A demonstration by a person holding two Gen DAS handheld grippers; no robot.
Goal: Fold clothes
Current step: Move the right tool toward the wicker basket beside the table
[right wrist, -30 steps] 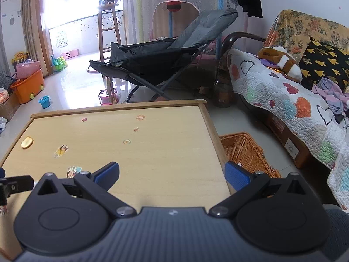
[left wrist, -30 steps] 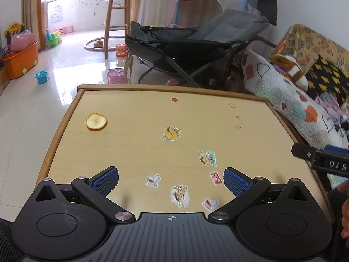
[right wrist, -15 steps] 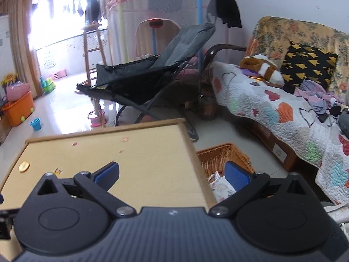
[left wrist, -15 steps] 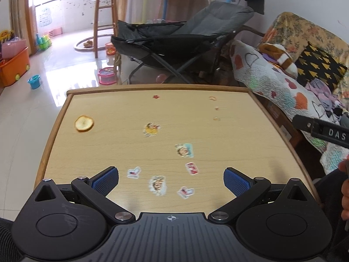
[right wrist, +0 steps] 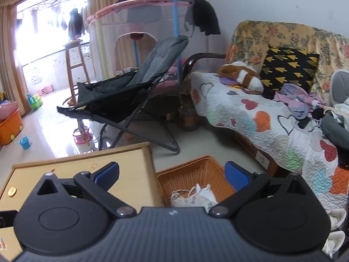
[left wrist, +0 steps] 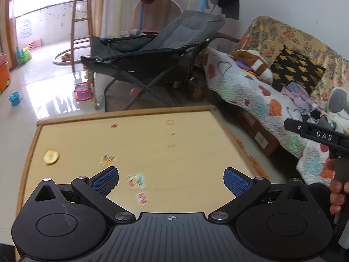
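Two claws stand open and empty: left claw over the table, right claw above the wicker basket holding a pale garment. Risk: a shallow pinch snags only a strap, or catches the weave.

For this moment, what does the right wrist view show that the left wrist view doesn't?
Only the right wrist view shows the orange wicker basket on the floor beside the table, with a white garment inside. Only the left wrist view shows the stickers on the table and the right tool's body with the hand holding it. Both show the wooden table, the grey folding chair, the quilted sofa, and open, empty tools.
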